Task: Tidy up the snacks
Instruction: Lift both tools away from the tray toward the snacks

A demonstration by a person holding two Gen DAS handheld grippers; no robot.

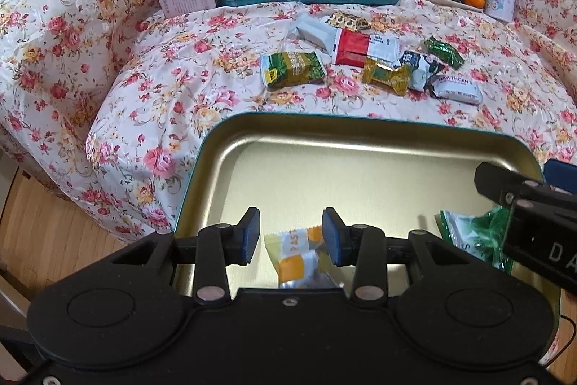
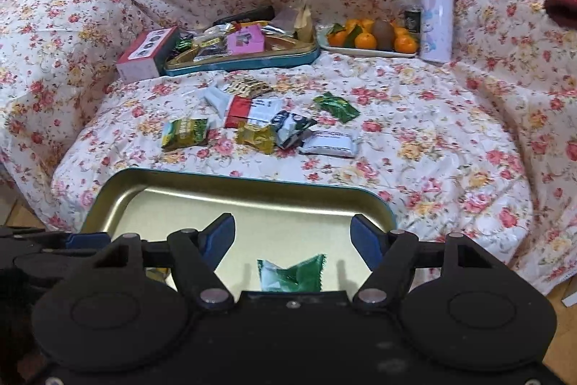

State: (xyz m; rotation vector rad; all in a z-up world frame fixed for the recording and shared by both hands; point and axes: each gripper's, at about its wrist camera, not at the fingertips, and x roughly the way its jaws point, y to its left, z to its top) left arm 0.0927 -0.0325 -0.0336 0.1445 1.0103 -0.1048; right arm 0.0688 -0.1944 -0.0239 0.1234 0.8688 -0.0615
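Sorting wrapped snacks into my shallow gold metal tin (image 1: 360, 139)

Both grippers, left (image 1: 290, 237) and right (image 2: 293, 240), hang open and empty over it; orange-white packet (image 1: 297, 258) and green-white packet (image 2: 292, 273) lie inside, seemingly dropped there.

Gold metal tin tray (image 1: 230, 147) under fingers, satin sheen, smooth, reflecting light. Orange-white wrapper (image 1: 299, 255) between left gripper (image 1: 290, 237) blue pads (image 1: 252, 233): glossy plastic film, crinkling. Green-white wrapper (image 2: 292, 273) below right gripper (image 2: 293, 240): shiny, creased film. Gripper bodies: matt black plastic, metal pins glinting. Ahead of fingers, floral cloth (image 2: 432, 147), wrinkling, faintly glossy. Wood floor (image 1: 43, 226) left of fingers, smooth.
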